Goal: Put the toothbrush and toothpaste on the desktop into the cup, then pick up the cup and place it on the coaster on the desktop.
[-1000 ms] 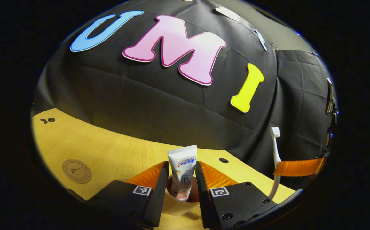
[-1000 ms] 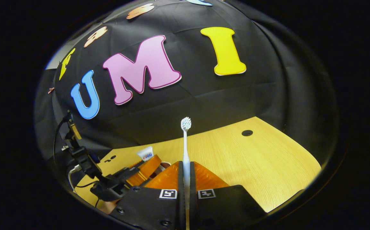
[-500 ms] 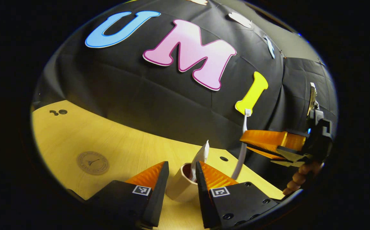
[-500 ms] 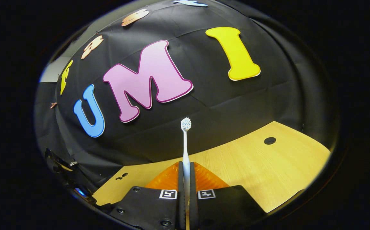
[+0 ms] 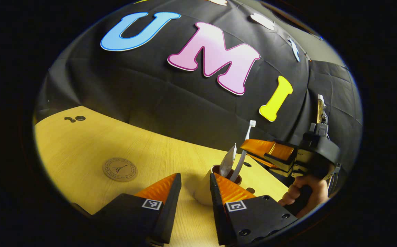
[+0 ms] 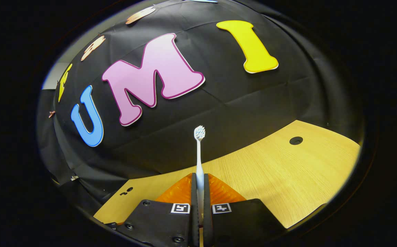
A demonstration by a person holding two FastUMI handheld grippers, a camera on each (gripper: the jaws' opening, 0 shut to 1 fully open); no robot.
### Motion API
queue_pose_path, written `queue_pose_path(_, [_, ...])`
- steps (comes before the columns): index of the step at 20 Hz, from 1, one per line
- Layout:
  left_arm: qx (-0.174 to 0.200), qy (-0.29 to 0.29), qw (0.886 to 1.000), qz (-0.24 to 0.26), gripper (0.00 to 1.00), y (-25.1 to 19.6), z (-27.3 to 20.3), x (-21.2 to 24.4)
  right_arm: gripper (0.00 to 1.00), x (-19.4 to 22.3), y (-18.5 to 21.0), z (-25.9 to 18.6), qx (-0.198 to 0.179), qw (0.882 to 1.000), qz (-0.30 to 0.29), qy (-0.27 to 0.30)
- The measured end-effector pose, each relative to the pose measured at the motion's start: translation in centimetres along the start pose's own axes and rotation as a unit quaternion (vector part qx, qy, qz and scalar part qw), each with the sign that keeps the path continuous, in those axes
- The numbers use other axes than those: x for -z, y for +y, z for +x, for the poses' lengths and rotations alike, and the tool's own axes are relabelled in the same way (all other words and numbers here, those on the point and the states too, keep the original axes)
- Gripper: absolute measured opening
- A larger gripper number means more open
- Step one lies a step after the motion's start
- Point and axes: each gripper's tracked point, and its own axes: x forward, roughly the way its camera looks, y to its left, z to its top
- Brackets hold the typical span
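A beige cup (image 5: 202,189) stands on the wooden table just beyond my left gripper (image 5: 195,177), which is open and holds nothing. The white toothpaste tube (image 5: 228,162) leans inside the cup. In the left gripper view my right gripper (image 5: 266,151) comes in from the right, shut on the white toothbrush (image 5: 245,150); the brush slants, bristles up, with its lower end in the cup's mouth. In the right gripper view the toothbrush (image 6: 198,157) rises upright from between my right gripper's (image 6: 198,179) closed fingers. The round brown coaster (image 5: 119,169) lies on the table left of the cup.
A hand (image 5: 304,196) holds the right gripper at the right edge of the left gripper view. The table (image 5: 92,144) has small round holes (image 5: 80,118), and another hole (image 6: 296,140) is at the far right. The black cloth wall stands close behind the table.
My left gripper let go of the toothpaste and drew back from the cup; the tube now leans inside. The right gripper carried the toothbrush left and down to the cup's mouth.
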Motion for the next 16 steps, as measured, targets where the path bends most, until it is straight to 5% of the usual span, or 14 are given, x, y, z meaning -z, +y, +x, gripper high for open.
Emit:
queue_pose_path(15, [-0.005, 0.01, 1.0, -0.008, 0.53, 0.8, -0.7, 0.7, 0.12, 4.4, -1.4, -1.1, 0.022, 0.998, -0.038, 0.045])
queue_pose_path(16, [-0.006, 0.01, 1.0, -0.007, 0.53, 0.9, -0.9, 0.7, 0.22, 4.5, -1.4, -1.6, 0.019, 0.998, -0.039, 0.052])
